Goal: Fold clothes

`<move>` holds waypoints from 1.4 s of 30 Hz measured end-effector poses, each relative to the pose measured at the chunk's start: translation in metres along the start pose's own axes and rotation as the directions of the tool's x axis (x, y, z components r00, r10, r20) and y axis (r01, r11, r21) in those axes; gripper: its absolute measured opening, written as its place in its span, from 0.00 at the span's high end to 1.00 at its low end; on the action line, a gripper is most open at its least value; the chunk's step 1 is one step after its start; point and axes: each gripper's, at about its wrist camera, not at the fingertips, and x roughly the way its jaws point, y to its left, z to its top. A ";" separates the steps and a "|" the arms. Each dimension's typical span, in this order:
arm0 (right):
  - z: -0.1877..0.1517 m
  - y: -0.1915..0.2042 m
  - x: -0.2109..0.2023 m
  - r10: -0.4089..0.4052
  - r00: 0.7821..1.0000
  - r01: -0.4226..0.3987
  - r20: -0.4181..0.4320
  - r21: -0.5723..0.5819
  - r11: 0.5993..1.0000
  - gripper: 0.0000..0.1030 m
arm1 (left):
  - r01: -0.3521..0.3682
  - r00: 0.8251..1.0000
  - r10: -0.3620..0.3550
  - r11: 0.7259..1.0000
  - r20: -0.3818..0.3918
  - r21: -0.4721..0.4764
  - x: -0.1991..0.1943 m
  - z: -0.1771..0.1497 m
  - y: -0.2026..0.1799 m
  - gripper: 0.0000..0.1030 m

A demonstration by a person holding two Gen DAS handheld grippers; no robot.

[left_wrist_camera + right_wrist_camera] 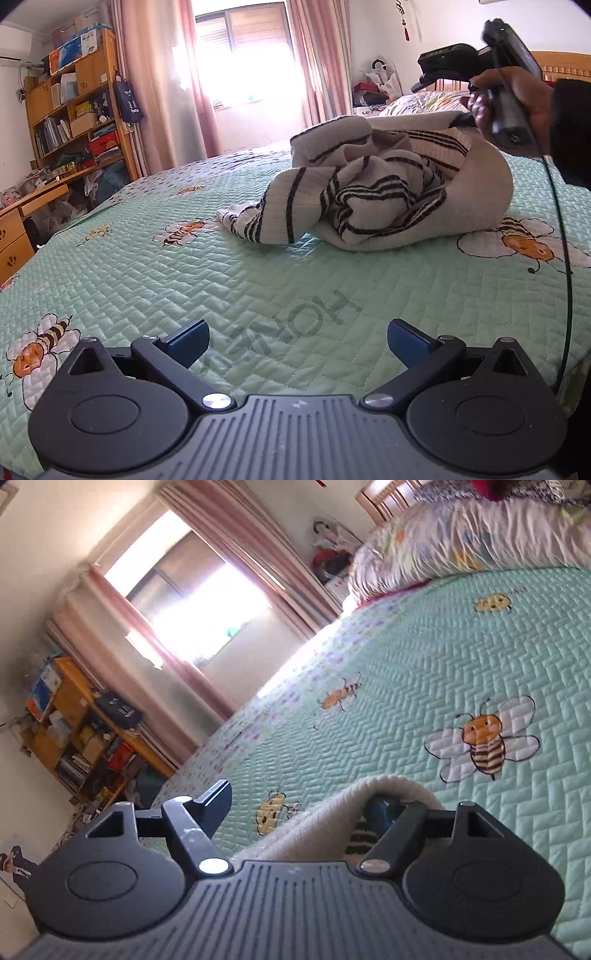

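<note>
While your left gripper (pixel 298 343) hovers spread and empty near the bedspread's (pixel 147 280) near edge, the crumpled striped sweater (pixel 388 184) lies ahead toward mid-bed, its edge draped over one finger of your parted right gripper (pixel 299 812).

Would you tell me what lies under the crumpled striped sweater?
The striped sweater rests on the green bee-print quilt, which shows all around it. Whatever lies beneath its bunched folds is covered, so I cannot tell.
</note>
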 end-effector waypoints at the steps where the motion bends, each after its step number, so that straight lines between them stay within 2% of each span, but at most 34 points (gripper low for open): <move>1: -0.005 0.001 -0.007 0.032 0.999 -0.032 -0.017 -0.007 0.999 0.26 | 0.003 1.000 -0.003 1.000 0.001 -0.004 0.001 0.000 0.000 0.00; 3: -0.032 0.012 -0.033 0.107 0.994 -0.108 -0.021 -0.125 0.986 0.26 | 0.013 1.000 -0.013 1.000 -0.006 -0.008 0.003 -0.001 0.000 0.00; 5: -0.061 0.016 -0.054 0.128 0.991 -0.135 -0.046 -0.214 0.967 0.26 | 0.025 1.000 -0.025 1.000 -0.017 -0.001 0.004 -0.004 -0.002 0.01; 8: -0.091 0.012 -0.063 0.157 0.979 -0.183 -0.127 -0.232 0.955 0.25 | 0.024 1.000 -0.024 1.000 -0.015 0.017 0.000 -0.006 -0.004 0.01; 10: -0.113 0.026 -0.057 0.096 0.980 -0.155 -0.175 -0.364 0.918 0.25 | 0.017 1.000 -0.017 1.000 -0.009 0.017 -0.002 -0.006 -0.004 0.00; 12: -0.120 0.037 -0.049 0.069 0.981 -0.141 -0.180 -0.423 0.895 0.26 | 0.004 1.000 -0.004 1.000 -0.003 0.007 -0.005 -0.005 -0.001 0.01; 13: -0.124 0.042 -0.045 0.055 0.982 -0.131 -0.179 -0.449 0.884 0.26 | -0.001 1.000 0.001 1.000 -0.004 0.003 -0.005 -0.005 0.000 0.01; 15: -0.119 0.046 -0.038 0.010 0.992 -0.066 -0.127 -0.451 0.890 0.25 | -0.007 1.000 0.007 1.000 -0.009 -0.004 -0.004 -0.005 0.002 0.01; 17: -0.112 0.047 -0.031 -0.016 0.995 -0.028 -0.099 -0.425 0.905 0.25 | -0.007 1.000 0.007 1.000 -0.016 -0.007 -0.002 -0.005 0.003 0.01; 19: -0.103 0.041 -0.017 -0.033 0.996 0.000 -0.082 -0.375 0.927 0.17 | 0.000 1.000 0.000 1.000 -0.021 -0.003 -0.001 -0.005 0.001 0.00; 22: -0.098 0.041 0.007 -0.149 0.982 0.109 -0.114 -0.302 0.947 0.17 | 0.006 1.000 -0.006 1.000 -0.021 0.011 0.000 -0.005 -0.002 0.00; 23: -0.099 0.041 0.004 -0.181 0.975 0.145 -0.126 -0.250 0.957 0.18 | 0.005 1.000 -0.005 1.000 -0.016 0.014 0.000 -0.005 -0.001 0.00; 25: -0.110 0.041 -0.022 -0.154 0.983 0.137 -0.103 -0.154 0.979 0.18 | 0.005 1.000 -0.005 1.000 -0.019 -0.004 0.001 -0.006 0.003 0.00; 29: -0.140 0.039 -0.038 -0.106 0.992 0.096 -0.071 -0.129 0.987 0.18 | 0.020 0.998 -0.023 0.998 -0.056 -0.052 0.007 -0.009 0.009 0.01; 31: -0.153 0.038 -0.045 -0.083 0.995 0.077 -0.054 -0.112 0.991 0.18 | 0.017 0.998 -0.019 0.999 -0.054 -0.043 0.004 -0.010 0.009 0.01; 34: -0.144 0.030 -0.027 -0.094 0.994 0.097 -0.050 0.054 0.994 0.18 | -0.004 1.000 0.003 1.000 -0.031 -0.020 -0.002 -0.011 0.009 0.00; 38: -0.134 0.035 -0.009 -0.144 0.990 0.144 -0.016 0.091 0.985 0.15 | -0.013 0.999 0.010 0.998 -0.047 -0.054 0.001 -0.012 0.016 0.00; 39: -0.132 0.036 -0.003 -0.157 0.988 0.157 -0.010 0.083 0.984 0.11 | -0.013 0.999 0.010 0.998 -0.053 -0.061 0.002 -0.013 0.018 0.01; 41: -0.129 0.034 0.017 -0.224 0.972 0.227 -0.066 0.043 0.973 0.10 | -0.007 0.998 0.003 0.998 -0.064 -0.055 0.004 -0.013 0.017 0.01; 42: -0.128 0.029 0.025 -0.237 0.967 0.242 -0.090 0.060 0.968 0.10 | -0.007 0.998 0.003 0.999 -0.061 -0.051 0.003 -0.014 0.016 0.01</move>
